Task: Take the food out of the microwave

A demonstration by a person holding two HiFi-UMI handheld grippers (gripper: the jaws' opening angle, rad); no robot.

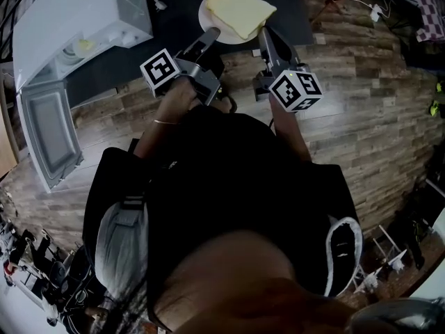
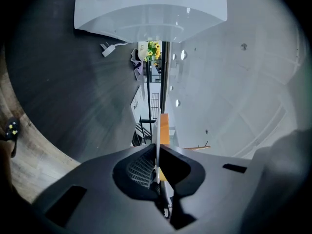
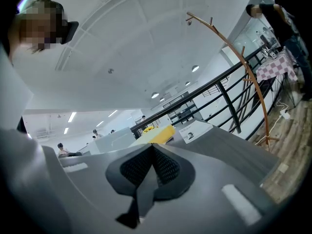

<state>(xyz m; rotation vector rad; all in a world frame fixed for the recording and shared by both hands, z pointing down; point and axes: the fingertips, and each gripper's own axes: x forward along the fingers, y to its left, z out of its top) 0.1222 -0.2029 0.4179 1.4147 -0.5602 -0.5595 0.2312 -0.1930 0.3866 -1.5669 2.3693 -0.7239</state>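
- While I held the plate [image 1: 204,18] level between them, my left gripper [image 1: 211,35] was clamped on its left rim and my right gripper [image 1: 263,32] pinched the opposite rim.
- The food [image 1: 240,9], a yellow slab, lay on that plate, already outside the microwave [image 1: 83,19], above the table's [image 1: 174,9] near edge.
- I judged both hands needed to travel together, keeping the plate flat.
- Bare tabletop lay beyond; the microwave's open door [image 1: 45,127] stood past the near left corner, well apart.

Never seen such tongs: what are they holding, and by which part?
A white plate of yellow food, by its rim: the left gripper pinches the left side, the right gripper the right side.
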